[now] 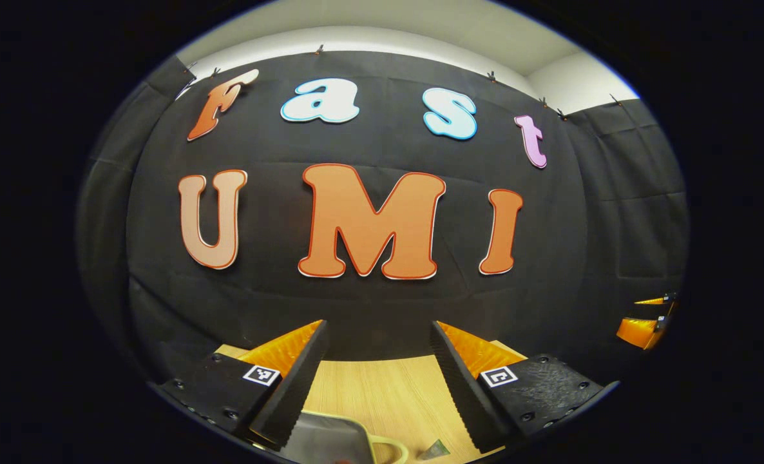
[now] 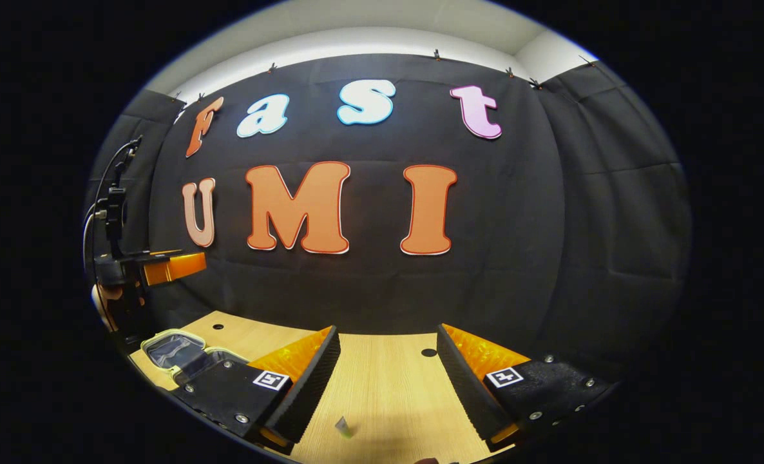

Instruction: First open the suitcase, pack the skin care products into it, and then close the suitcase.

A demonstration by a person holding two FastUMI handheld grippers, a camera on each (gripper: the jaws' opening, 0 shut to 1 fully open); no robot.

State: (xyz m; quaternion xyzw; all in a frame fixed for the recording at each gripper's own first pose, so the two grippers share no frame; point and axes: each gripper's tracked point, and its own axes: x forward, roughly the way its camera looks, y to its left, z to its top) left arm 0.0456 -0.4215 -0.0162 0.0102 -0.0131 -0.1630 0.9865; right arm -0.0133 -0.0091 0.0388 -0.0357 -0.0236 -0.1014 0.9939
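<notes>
- Left gripper view looks along the left claw (image 1: 375, 386), whose two fingers stand wide apart with nothing between them, above a pale wooden table (image 1: 388, 393).
- At the bottom edge of that view, just below the claw's left finger, lies the corner of a grey suitcase (image 1: 330, 441) with a cream rim; whether it is open or shut I cannot tell there.
- Beside that corner a small greenish item (image 1: 435, 449), probably a skin care sachet, lies flat on the table.
- Right gripper view shows the right claw (image 2: 388, 386), also spread wide and holding nothing.
- Between and below its fingers lies one small tube or sachet (image 2: 343, 426), near the table's front edge.
- At the left of this view the case appears as two shallow cream-rimmed halves side by side, so it looks already open; the other claw hangs above it.
- Handling, as a judgement: the case looks light and semi-soft, best taken by its rim or lid edge; the lid may flop.
- The skin care pieces look tiny, light and slippery, so they want a pinch across the narrow sides, low on the table.
- Count: two claws, one suitcase, one table, and at most two skin care items; the two sightings may be the same piece.
</notes>
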